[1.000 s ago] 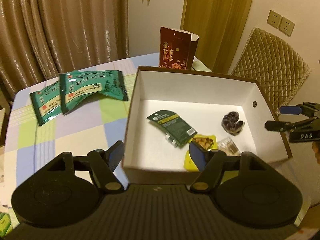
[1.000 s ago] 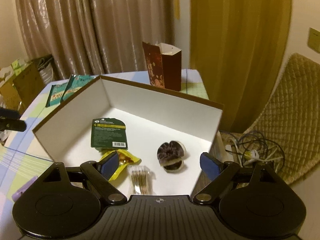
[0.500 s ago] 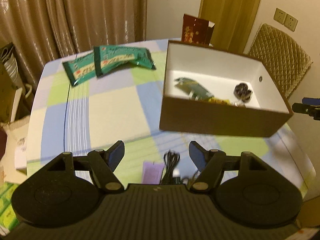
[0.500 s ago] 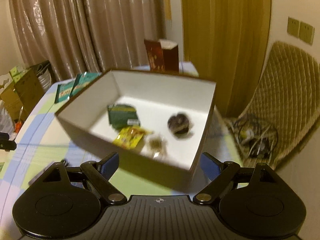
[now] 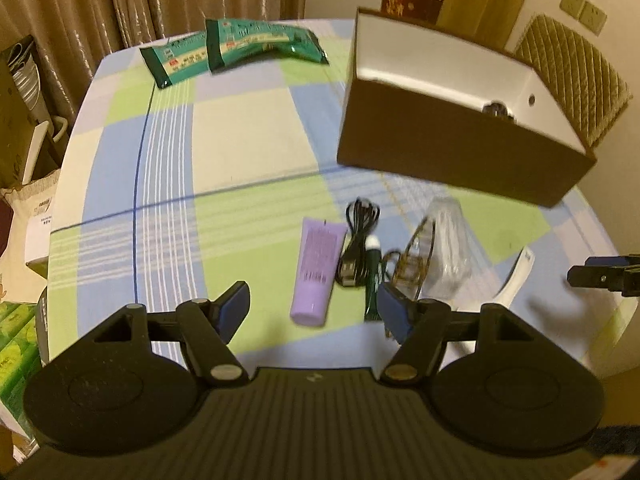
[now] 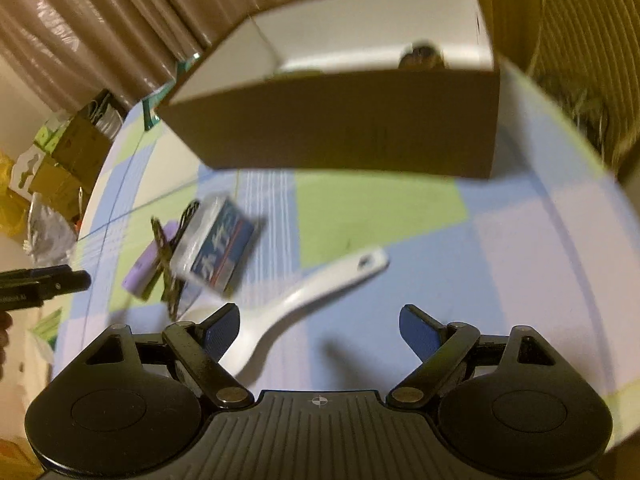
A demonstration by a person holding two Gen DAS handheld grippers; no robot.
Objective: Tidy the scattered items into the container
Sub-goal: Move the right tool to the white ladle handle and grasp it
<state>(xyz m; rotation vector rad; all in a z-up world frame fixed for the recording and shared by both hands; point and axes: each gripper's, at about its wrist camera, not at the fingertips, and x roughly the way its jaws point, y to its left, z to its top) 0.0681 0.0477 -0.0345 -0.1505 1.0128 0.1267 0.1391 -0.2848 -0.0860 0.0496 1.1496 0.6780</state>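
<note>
A brown box [image 5: 460, 152] with a white inside stands at the table's right, a dark round item [image 5: 496, 110] peeking over its wall. In front of it lie a purple tube [image 5: 316, 270], a black cable [image 5: 356, 240], a pair of glasses [image 5: 412, 260], a clear packet [image 5: 448, 240] and a white spoon [image 5: 516, 276]. My left gripper [image 5: 314, 312] hangs open above the tube with nothing between its fingers. My right gripper [image 6: 320, 330] is open over the white spoon [image 6: 304, 292], beside a blue-labelled packet [image 6: 218, 246]. The brown box [image 6: 340, 128] fills that view's top.
Two green snack bags [image 5: 236, 48] lie at the table's far left. A dark red carton [image 5: 408, 0] stands behind the box. A quilted chair back [image 5: 572, 76] is at the right; cartons and bags [image 6: 60, 160] crowd the floor on the left.
Both grippers have pulled back from over the box and dropped lower toward the near table edge. The tube, cable, glasses and spoon have come into view. The right view has rolled.
</note>
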